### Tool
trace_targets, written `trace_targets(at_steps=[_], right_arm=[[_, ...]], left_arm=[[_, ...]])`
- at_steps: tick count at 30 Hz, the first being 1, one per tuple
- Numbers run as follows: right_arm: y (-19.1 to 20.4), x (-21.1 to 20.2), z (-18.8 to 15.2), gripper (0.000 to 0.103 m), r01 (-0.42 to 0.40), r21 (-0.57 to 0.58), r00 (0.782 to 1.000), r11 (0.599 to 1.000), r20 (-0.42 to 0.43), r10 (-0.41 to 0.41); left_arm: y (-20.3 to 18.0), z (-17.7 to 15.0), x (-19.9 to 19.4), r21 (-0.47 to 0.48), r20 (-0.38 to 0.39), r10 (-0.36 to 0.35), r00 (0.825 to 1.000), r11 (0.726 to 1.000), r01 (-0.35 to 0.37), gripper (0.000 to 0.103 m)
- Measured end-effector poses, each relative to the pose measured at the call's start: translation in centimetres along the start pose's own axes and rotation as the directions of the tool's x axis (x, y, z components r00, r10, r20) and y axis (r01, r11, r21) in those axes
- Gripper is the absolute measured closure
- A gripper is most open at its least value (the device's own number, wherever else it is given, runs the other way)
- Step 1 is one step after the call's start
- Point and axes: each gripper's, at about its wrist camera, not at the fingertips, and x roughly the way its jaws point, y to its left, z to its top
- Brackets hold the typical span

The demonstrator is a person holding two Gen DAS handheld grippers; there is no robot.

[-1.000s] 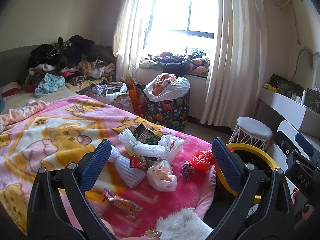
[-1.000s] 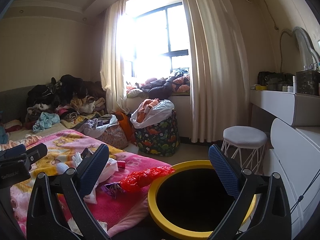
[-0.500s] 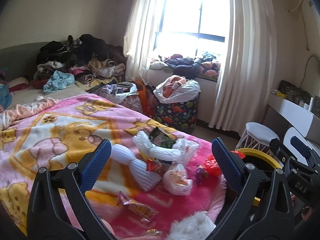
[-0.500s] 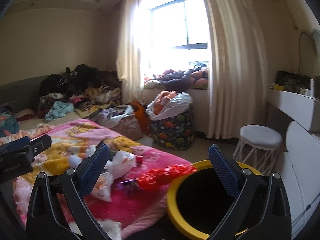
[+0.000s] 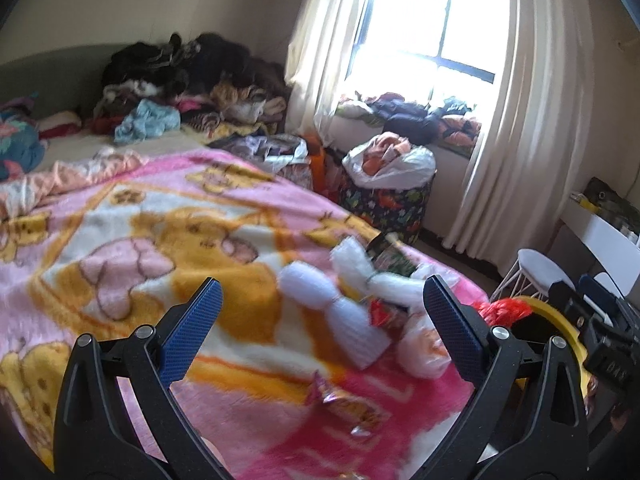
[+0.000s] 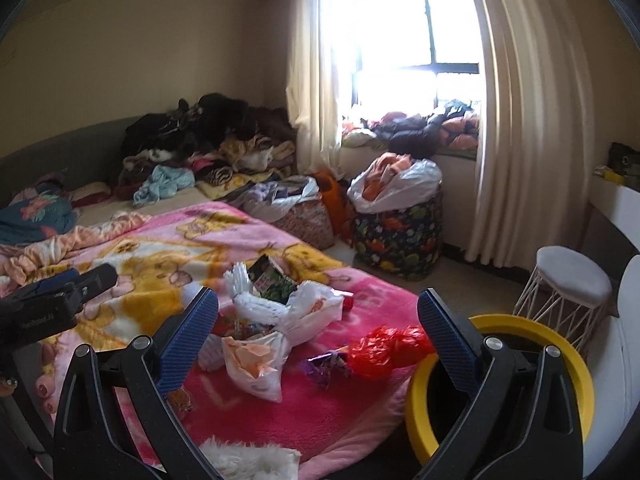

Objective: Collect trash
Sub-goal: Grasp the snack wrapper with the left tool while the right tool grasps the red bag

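Left tool [image 5: 320, 316] held wide apart and empty over a littered pink blanket [image 5: 120, 240].

Ahead of the tool, between its blue pads [image 5: 192, 328], lie white foam fruit nets [image 5: 340, 312]; a snack wrapper [image 5: 344, 404] sits nearer, low between the fingers. Just inside the right pad rest a white plastic bag [image 5: 420, 348] and a small red packet [image 5: 380, 312]. Beyond that pad, a crumpled red bag [image 5: 506, 308] lies at the yellow bin rim [image 5: 560, 320], beside the other tool [image 5: 600, 328]. The view is motion-blurred.

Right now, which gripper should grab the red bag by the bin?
Right, probably. The right gripper is open, with the red bag between its fingers beside the yellow bin. The left gripper faces the blanket.
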Motion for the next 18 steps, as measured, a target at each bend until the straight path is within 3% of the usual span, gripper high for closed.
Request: trace_targets(at_steps=[6, 11, 18], right_arm=[[-2.8, 3.1, -0.5, 0.006, 0.115, 0.045, 0.990, 0.992, -0.089, -0.111], [-6.9, 4.9, -1.2, 0.006, 0.199, 0.120, 0.972, 0.973, -0.152, -0.180], [-11.4, 8.4, -2.3, 0.006, 0.281, 0.184, 0.934, 0.942, -0.278, -0.224]], left_arm=[[2.1, -2.5, 2.3, -0.024, -0.127, -0.025, 0.992, 0.999, 0.022, 0.011], [2.1, -4.9, 4.1, -0.047, -0.230, -0.101, 0.968, 0.995, 0.092, 0.011], [1.0, -6.8, 6.5, -0.081, -0.322, -0.145, 0.935, 0.989, 0.126, 0.026]])
